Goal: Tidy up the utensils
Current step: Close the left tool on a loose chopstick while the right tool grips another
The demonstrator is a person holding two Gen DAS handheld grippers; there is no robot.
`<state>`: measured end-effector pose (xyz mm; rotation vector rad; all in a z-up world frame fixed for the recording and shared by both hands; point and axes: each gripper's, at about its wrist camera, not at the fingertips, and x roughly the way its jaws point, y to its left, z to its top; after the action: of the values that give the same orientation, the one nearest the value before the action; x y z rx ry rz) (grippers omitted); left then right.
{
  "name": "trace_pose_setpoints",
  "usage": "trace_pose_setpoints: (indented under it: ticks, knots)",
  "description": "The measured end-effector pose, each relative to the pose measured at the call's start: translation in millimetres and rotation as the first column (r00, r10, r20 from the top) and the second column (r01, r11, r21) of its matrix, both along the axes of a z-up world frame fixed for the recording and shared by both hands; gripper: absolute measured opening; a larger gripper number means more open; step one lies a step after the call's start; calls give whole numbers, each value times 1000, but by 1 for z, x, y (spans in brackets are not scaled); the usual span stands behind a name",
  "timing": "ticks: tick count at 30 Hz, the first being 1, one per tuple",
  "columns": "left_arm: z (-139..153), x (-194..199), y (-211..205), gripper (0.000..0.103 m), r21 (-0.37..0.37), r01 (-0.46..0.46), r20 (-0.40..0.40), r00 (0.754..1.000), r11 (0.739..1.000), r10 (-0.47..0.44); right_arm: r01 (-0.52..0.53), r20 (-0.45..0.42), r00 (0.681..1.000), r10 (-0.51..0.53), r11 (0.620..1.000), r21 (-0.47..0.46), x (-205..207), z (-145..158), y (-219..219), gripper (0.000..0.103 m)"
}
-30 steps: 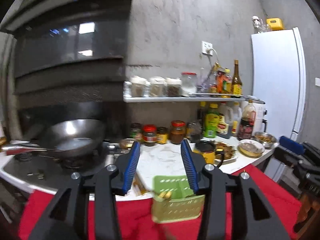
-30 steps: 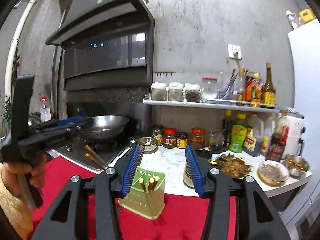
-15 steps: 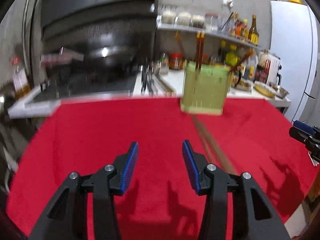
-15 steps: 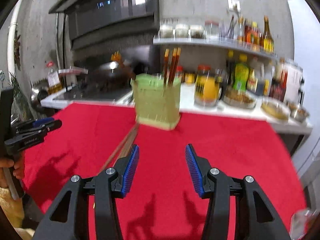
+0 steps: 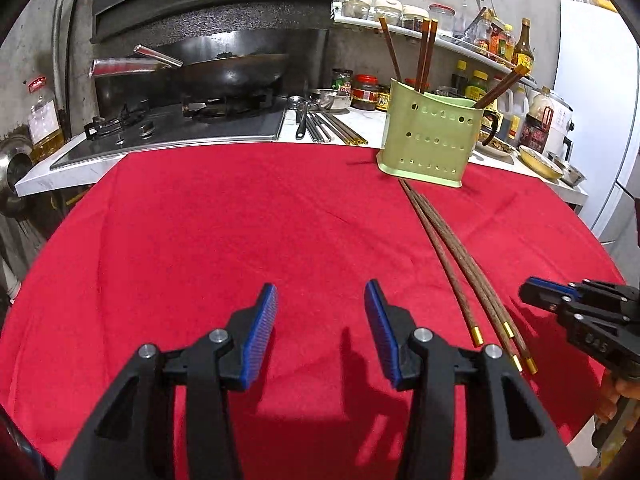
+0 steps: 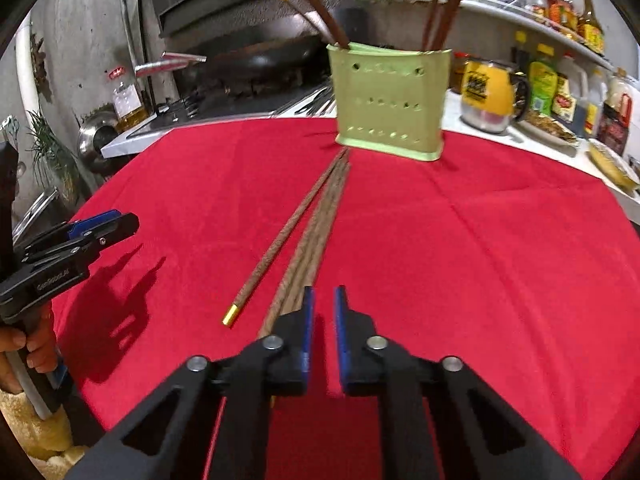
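Chopsticks (image 6: 308, 236) lie flat; right gripper (image 6: 322, 304) angled down, fingers nearly together.

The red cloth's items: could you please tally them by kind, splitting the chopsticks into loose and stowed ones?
Loose chopsticks: 4
Chopsticks standing in the holder: 4
Green holder: 1
Total: 9
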<state>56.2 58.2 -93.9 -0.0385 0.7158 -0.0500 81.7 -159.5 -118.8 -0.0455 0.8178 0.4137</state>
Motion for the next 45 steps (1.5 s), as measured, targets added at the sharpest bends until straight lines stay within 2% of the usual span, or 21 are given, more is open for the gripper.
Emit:
trace_pose_setpoints:
  ticks: [6, 15, 17, 24, 27, 28, 31, 34, 36, 38, 40, 42, 45]
  knots:
    - [-1, 7, -5, 45, -4, 27, -4, 1000, 1000, -27, -16, -35, 999, 16, 1000, -11, 12, -6, 12, 9]
    - [-4, 11, -21, 45, -25, 86, -22, 996, 996, -86, 5, -49, 999, -10, 995, -104, 22, -9, 16, 9]
    - [-4, 10, -31, 45, -38, 124, -30, 992, 992, -125, 26, -27, 999, -30, 991, -134, 19, -10, 10, 7]
    - [-14, 11, -70, 38, -121, 278, -87, 953, 953, -289, 141, -38, 989, -145, 985, -99, 11, -12, -49, 7]
    - [-20, 11, -90, 35, -91, 310, -116, 941, 946, -319, 168, -34, 985, -171, 982, -90, 7, -13, -66, 7]
    - [-22, 12, -96, 30, -74, 311, -128, 939, 947, -319, 175, -32, 984, -178, 981, -86, 5, -13, -71, 7]
    - [-27, 20, -106, 18, -43, 296, -158, 941, 954, -299, 176, -30, 984, -178, 982, -76, 3, -14, -77, 7]
    - [-32, 29, -111, 12, 1, 273, -178, 947, 962, -269, 158, -21, 987, -160, 985, -72, 3, -15, -75, 7]
    - [-32, 30, -112, 9, 57, 254, -178, 954, 965, -240, 137, -21, 990, -138, 989, -58, 1, -15, -74, 8]
    - [-31, 28, -109, 8, 108, 236, -186, 959, 966, -213, 110, -22, 994, -111, 993, -46, -1, -15, -74, 11]
    - [-30, 24, -103, 8, 123, 234, -190, 959, 965, -208, 88, -16, 996, -88, 996, -36, -7, -15, -77, 16]
    - [-31, 18, -96, 8, 128, 236, -188, 959, 963, -210, 66, -14, 998, -66, 998, -10, -16, -16, -81, 28]
    - [-30, 4, -85, 8, 101, 249, -177, 957, 963, -229, 54, 22, 998, -53, 998, -23, -34, -17, -83, 32]
